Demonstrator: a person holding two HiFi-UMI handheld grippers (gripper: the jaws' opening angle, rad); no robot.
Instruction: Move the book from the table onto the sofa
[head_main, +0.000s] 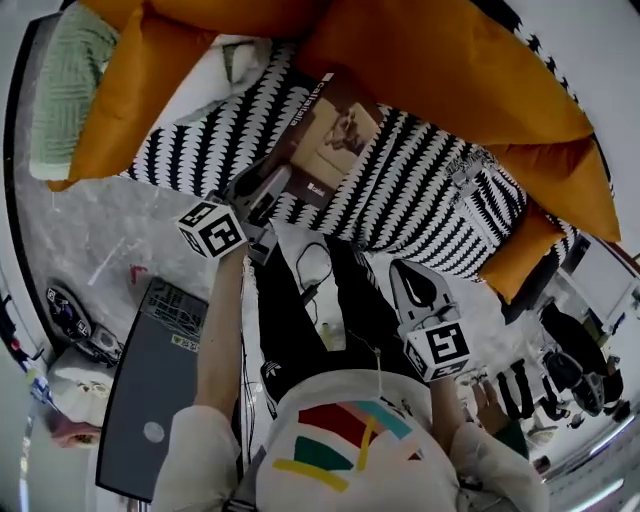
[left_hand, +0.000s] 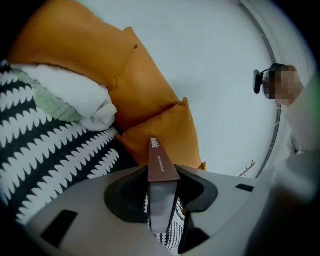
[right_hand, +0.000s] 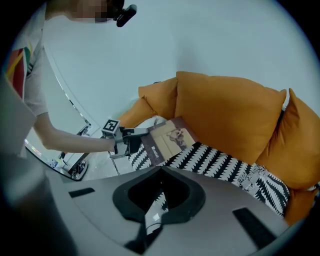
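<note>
Head view, centre frame: left gripper (head_main: 262, 192) clamped the book (head_main: 322, 128) over the sofa (head_main: 450, 70), release pending; right gripper (head_main: 415, 285), lower right, closed and empty.

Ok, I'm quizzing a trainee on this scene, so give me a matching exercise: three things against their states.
Things:
1. brown hardcover book
2. black-and-white zigzag blanket
3. right gripper

States:
A. jaws together, nothing between them
B. clamped in the left gripper
C. lying spread out, not held

Pairs: 1-B, 2-C, 3-A
</note>
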